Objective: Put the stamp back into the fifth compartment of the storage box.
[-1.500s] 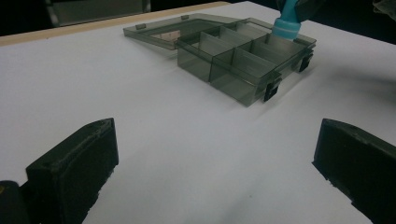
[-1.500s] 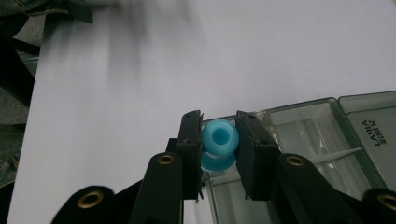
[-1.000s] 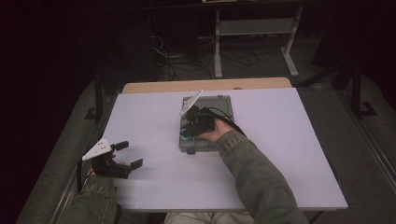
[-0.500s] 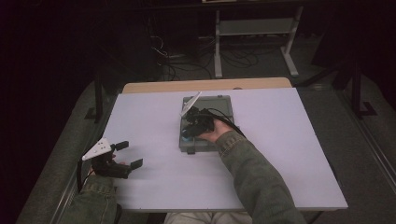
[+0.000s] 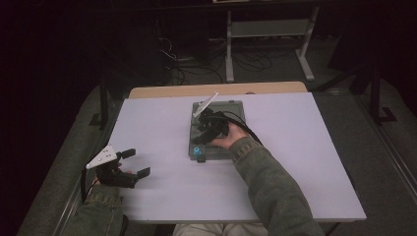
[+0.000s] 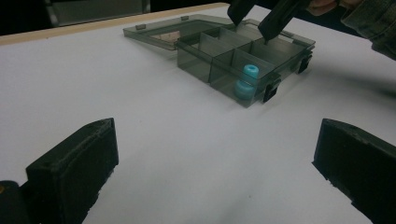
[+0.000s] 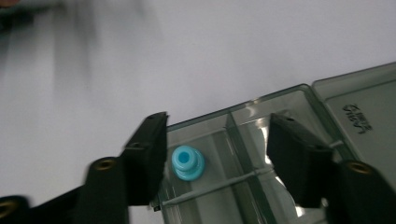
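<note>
Organizer box [image 5: 215, 132], high view: lying open mid-table; right gripper [image 5: 205, 129] hovering over it; left gripper [image 5: 132, 162] resting near the table's left edge, jaws apart, holding nothing.
Left gripper view: blue spool [image 6: 246, 82] sitting in the box's near corner compartment.
Right gripper view: jaws standing wide, empty, straddling the spool's compartment.

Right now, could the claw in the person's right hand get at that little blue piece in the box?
Probably yes. The right claw hangs open just above the open box, whose lid lies flat behind it. The blue piece sits uncovered in a corner compartment beside one finger; only the low divider walls crowd it.
</note>
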`<state>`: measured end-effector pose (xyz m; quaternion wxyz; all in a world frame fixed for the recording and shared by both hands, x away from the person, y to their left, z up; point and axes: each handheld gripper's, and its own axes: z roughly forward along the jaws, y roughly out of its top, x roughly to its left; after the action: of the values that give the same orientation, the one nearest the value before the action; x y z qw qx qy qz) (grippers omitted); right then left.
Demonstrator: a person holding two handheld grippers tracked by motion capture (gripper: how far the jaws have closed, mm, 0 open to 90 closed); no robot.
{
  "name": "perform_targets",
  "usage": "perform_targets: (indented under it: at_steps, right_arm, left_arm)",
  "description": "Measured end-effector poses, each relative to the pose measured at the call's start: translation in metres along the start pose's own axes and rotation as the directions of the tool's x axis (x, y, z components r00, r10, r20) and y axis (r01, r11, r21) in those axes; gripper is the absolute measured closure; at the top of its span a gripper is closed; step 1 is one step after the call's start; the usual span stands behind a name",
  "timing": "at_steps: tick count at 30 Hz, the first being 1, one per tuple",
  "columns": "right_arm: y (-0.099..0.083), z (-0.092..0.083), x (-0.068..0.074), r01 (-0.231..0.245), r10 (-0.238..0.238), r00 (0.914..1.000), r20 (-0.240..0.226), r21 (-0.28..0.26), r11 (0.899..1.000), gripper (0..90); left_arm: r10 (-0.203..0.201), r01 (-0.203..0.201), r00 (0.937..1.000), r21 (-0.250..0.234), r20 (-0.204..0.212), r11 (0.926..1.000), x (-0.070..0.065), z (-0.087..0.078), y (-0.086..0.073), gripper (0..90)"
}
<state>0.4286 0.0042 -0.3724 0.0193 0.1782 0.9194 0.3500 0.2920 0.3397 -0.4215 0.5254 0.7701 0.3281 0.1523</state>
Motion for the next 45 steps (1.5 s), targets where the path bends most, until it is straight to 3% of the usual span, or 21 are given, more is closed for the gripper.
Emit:
perform_targets:
  at_steps: [1,3,6,14,19,45]
  right_arm:
    - [0.000,-0.003,0.000,-0.011,0.011,0.9999,0.010,-0.004,1.000,26.2]
    - [0.000,-0.004,0.000,-0.014,0.014,0.9997,0.021,-0.005,1.000,24.2]
    - [-0.002,-0.009,0.000,-0.017,0.017,0.9997,0.016,-0.024,1.000,13.8]
    - [-0.007,-0.013,0.002,0.004,-0.004,0.9999,0.010,-0.030,1.000,11.4]
    - [-0.010,-0.019,0.005,0.006,-0.004,0.9993,0.038,-0.050,0.999,0.0]
    - [-0.033,-0.044,0.003,-0.014,0.022,0.9973,0.070,-0.104,0.994,0.0]
  left_arm:
    - [0.001,-0.001,1.0000,0.000,0.001,1.0000,0.000,0.000,0.000,0.0]
    - [-0.001,0.001,1.0000,-0.001,-0.001,1.0000,0.000,0.000,0.000,0.0]
    - [-0.001,0.001,1.0000,0.000,-0.001,1.0000,0.000,0.000,0.000,0.0]
    - [-0.001,0.001,1.0000,0.003,0.001,1.0000,0.000,0.000,0.000,0.0]
    - [-0.001,0.001,1.0000,0.003,-0.001,1.0000,0.000,0.000,0.000,0.0]
    - [-0.006,0.006,1.0000,0.014,-0.007,0.9999,0.000,0.001,0.000,0.0]
